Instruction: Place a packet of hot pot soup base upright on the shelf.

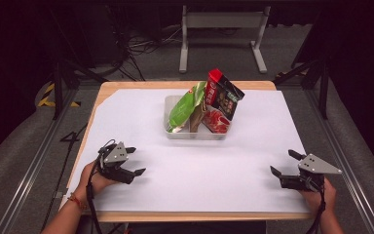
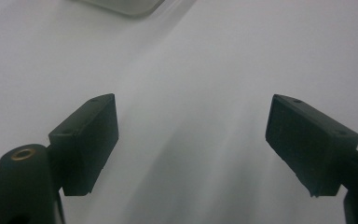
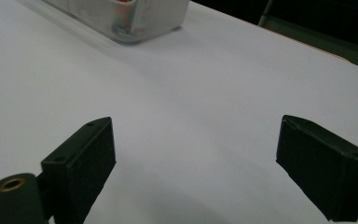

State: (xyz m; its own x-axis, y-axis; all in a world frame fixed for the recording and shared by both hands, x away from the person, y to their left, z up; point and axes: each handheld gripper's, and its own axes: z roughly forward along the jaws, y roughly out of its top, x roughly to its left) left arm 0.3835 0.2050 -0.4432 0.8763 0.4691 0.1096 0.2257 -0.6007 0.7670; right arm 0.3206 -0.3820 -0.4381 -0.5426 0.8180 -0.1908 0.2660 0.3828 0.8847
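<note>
Left gripper (image 1: 133, 161): black body, two black block-shaped jaws, grey three-cornered plate on top with small dark screw dots, black cable looping from the rear. In the left gripper view, each jaw block carries two small recessed holes on its upper face; a brass-coloured ring sits in the black housing at lower left.

Right gripper (image 1: 284, 163): same build, black with grey plate, black cable trailing toward the table edge.

Left hand (image 1: 93, 180): red cord bracelet at the wrist.
</note>
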